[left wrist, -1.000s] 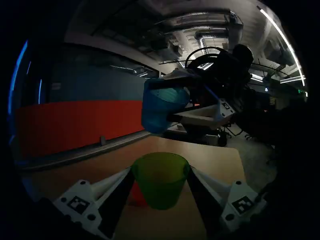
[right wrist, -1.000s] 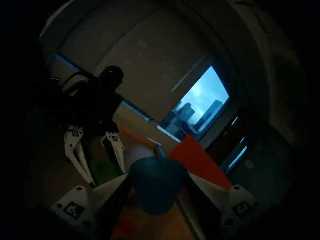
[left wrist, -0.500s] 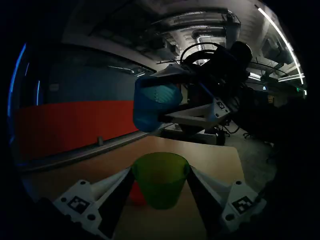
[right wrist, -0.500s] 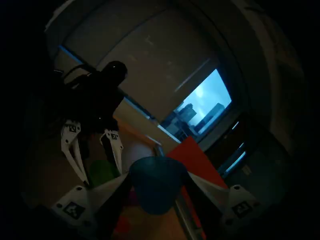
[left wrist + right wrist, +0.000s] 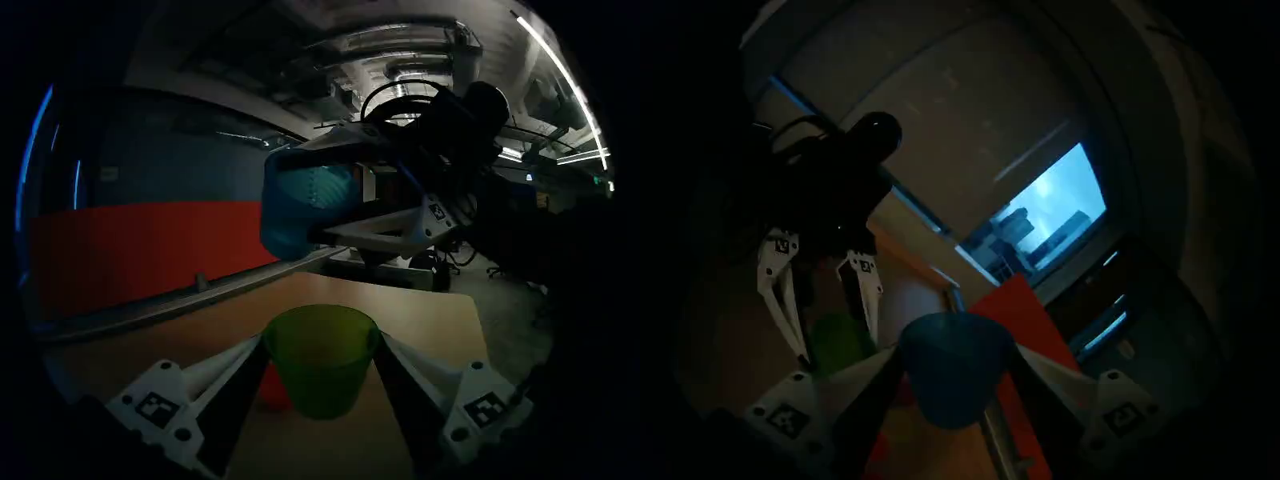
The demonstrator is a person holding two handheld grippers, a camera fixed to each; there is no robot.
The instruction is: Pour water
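One hand-held gripper (image 5: 320,344), clamped on green cup (image 5: 322,380)

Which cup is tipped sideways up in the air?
The blue cup, held tilted with its mouth facing sideways above the table. The green cup stands upright, and the red cup sits on the table behind it.

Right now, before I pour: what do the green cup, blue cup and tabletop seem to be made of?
The green cup looks like thin, smooth plastic, slightly translucent: its wall seems to let light through. The blue cup seems the same kind of plastic; faint ribs show on its inside wall. The tabletop looks like pale wood or wood-look laminate, matte; the dim light leaves that open.
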